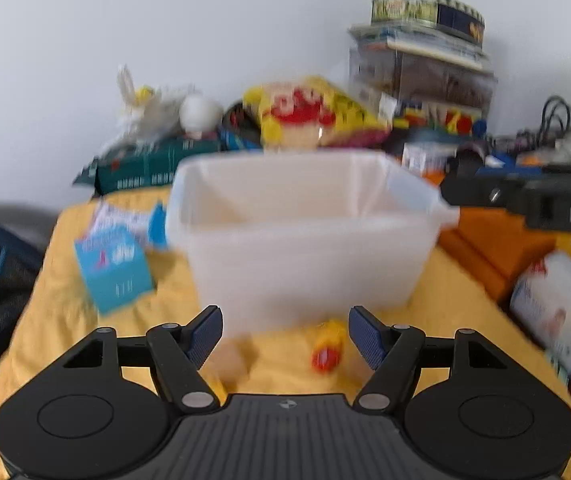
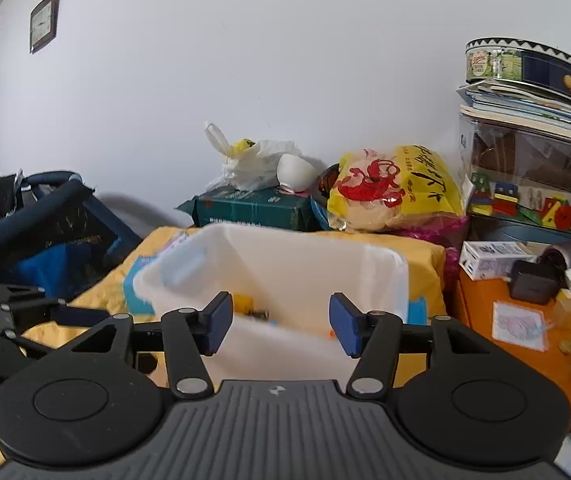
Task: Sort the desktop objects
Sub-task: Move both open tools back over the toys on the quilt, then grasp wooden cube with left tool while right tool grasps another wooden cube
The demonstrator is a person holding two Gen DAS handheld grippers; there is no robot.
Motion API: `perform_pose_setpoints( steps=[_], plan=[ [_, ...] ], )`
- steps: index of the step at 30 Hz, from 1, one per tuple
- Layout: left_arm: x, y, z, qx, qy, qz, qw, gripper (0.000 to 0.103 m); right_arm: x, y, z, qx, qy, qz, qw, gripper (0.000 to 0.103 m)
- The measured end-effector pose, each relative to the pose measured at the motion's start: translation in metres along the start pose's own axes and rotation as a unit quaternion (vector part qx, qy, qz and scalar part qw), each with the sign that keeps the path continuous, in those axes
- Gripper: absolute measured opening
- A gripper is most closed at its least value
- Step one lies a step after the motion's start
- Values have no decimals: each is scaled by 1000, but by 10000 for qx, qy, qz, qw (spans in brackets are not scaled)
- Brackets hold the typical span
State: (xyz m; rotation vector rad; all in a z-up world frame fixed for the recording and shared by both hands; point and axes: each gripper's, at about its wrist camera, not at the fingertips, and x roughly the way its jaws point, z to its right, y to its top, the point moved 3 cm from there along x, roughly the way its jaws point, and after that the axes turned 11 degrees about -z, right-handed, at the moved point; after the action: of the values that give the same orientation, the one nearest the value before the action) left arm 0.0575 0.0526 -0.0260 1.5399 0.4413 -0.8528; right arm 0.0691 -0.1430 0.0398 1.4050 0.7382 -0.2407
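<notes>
both tongs, left tongs (image 1: 285, 336) and right tongs (image 2: 281, 324), are hanging spread and empty. the white bin (image 1: 305, 236) is sitting mid-bench, probably for collecting. the small red-yellow toy (image 1: 327, 350) is lying before it, unsorted.

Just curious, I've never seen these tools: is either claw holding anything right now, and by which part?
Nothing is held. The left gripper and right gripper are both open and empty, near the white bin.
</notes>
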Motion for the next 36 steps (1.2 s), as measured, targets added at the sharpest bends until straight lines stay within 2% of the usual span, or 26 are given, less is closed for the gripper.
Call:
perform_pose_setpoints(
  steps=[5,8,9,12,16,20,25,27,30,33,35,36],
  plan=[
    [15,-40,-2,-153,-310,-559,9978,73,16,-28,4,348,0,-599,9976,60],
    [21,-54,-8,-565,-717,-774,9928,73,20,-39,0,461,39,-684,9966,60],
    [23,-57,-10,-651,-729,-859,9915,73,20,-42,-3,399,85,-697,9967,60],
    [30,-62,-12,-698,-362,-1044,9914,73,29,-50,-15,101,71,-804,9967,60],
    [31,-64,-16,-535,-49,-1040,9931,73,51,-68,-22,1,63,-1286,9917,60],
    [33,-64,-22,-449,76,-1088,9930,71,66,-90,-22,-105,46,-1681,9857,60],
    [40,-58,-42,-584,118,-1018,9930,64,77,-110,-20,37,155,-2138,9768,51],
    [45,-50,-49,-625,260,-998,9927,55,77,-112,-20,106,161,-2156,9763,48],
    [56,-33,-50,-491,329,-846,9947,55,74,-112,-21,93,136,-2128,9769,48],
    [74,-15,-46,-48,469,-739,9962,55,73,-111,-23,87,111,-2138,9768,49],
    [92,-6,-45,248,511,-887,9944,57,73,-109,-25,70,118,-2112,9774,49],
    [100,-3,-47,328,399,-1012,9935,57,73,-108,-26,45,111,-2097,9777,49]
  ],
)
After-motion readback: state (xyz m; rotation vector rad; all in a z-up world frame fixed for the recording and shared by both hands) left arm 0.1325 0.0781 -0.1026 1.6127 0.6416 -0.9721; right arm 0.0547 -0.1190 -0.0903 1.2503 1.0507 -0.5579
